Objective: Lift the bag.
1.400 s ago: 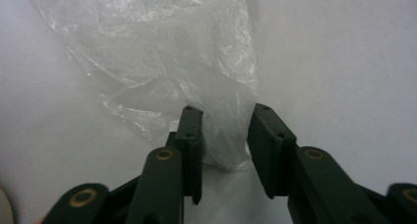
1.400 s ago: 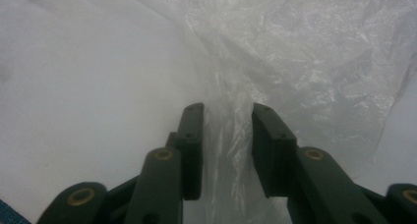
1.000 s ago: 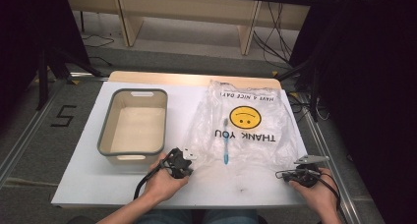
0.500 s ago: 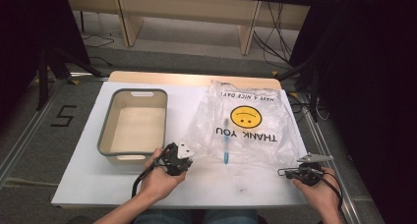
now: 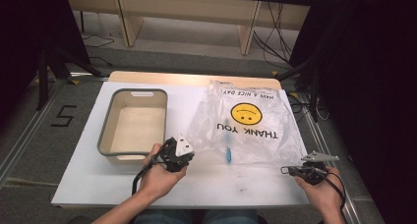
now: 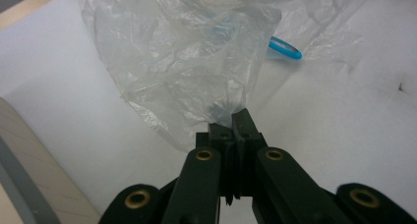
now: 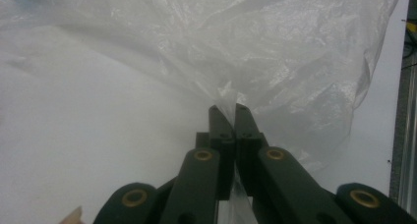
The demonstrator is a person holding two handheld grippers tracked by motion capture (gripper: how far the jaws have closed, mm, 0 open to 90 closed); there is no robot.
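Observation:
A clear plastic bag (image 5: pixel 246 126) printed with a yellow smiley and "THANK YOU" lies on the white table (image 5: pixel 206 184). My left gripper (image 5: pixel 186 153) is shut on the bag's near left edge and lifts it a little; its jaws pinch the film (image 6: pixel 231 106) in the left gripper view. At the bag's near right corner my right gripper (image 5: pixel 286 170) is shut on the film (image 7: pixel 227 98). A blue object (image 5: pixel 228 155) lies at the bag's near edge, and its tip (image 6: pixel 285 48) pokes out from under the film.
An empty grey-rimmed beige bin (image 5: pixel 133 123) stands left of the bag, close to my left hand. A wooden strip (image 5: pixel 192 78) runs along the table's far edge. Dark screens and cables stand at the right beyond the table.
My left gripper has risen with the bag's left edge pinched in it, so the film there is pulled up. The right gripper has stayed at the right corner.

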